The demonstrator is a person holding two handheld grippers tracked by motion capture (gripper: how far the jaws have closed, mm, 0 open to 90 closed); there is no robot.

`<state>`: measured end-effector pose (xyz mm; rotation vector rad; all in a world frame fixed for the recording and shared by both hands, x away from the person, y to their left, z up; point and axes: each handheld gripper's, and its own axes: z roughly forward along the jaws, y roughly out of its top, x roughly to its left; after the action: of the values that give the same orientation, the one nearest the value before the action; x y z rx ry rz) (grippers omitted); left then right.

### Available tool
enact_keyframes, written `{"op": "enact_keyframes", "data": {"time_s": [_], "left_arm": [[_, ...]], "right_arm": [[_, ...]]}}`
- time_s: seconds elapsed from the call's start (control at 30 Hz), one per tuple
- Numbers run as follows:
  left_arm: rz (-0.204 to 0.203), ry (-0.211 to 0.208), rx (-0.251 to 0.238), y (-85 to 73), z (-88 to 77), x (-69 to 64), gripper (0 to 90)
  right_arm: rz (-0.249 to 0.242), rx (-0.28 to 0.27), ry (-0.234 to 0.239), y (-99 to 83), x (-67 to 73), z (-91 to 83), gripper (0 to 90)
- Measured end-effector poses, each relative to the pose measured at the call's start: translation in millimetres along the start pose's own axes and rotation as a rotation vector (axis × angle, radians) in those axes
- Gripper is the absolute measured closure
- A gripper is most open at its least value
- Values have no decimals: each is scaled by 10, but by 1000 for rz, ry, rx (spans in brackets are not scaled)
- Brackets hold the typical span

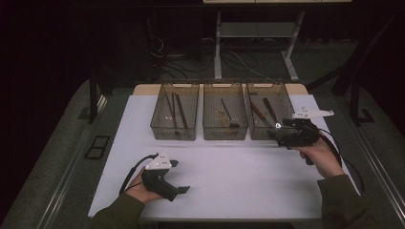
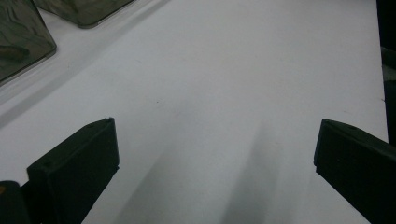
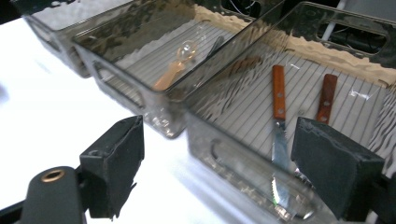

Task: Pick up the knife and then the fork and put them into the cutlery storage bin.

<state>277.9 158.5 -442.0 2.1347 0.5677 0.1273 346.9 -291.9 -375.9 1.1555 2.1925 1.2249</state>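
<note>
At the near edge of the right-hand bin, the right gripper hangs with its jaws spread wide and nothing between them; in the right gripper view the two wooden-handled knives lie flat on the ribbed floor of that bin, side by side and apart, the nearer one's serrated blade pointing toward the bin's front wall. The middle bin holds a pale spoon and a dark utensil; the left bin holds long dark pieces I cannot identify. The left gripper rests low over the bare white table, jaws wide apart and empty, well away from the bins.

The risks, as I judge them: the right gripper sits close to the bin's rim, so a careless pull back or sideways could catch the clear wall and shove or tip the light bin, sliding the knives; a jaw dipping back in might nudge the nearer blade against its neighbour; the trailing cable could also snag a bin corner.
</note>
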Motion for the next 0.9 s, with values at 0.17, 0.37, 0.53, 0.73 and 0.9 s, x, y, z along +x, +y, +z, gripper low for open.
{"op": "enact_keyframes", "data": {"time_s": [0.17, 0.37, 0.53, 0.73, 0.9], "left_arm": [[1, 2, 0, 0, -2, 4, 0], [-1, 5, -1, 1, -4, 7, 0], [0, 5, -2, 1, -7, 4, 0], [-2, 9, -4, 2, -14, 3, 0], [0, 7, -7, 5, -16, 3, 0]], "right_arm": [[-6, -29, 29, -155, 108, -74, 126], [-5, -43, 43, -360, 226, -119, 126], [-13, -17, 42, -567, 309, -118, 125], [7, -2, 40, -775, 358, -159, 125], [20, 2, 46, -897, 392, -200, 125]]}}
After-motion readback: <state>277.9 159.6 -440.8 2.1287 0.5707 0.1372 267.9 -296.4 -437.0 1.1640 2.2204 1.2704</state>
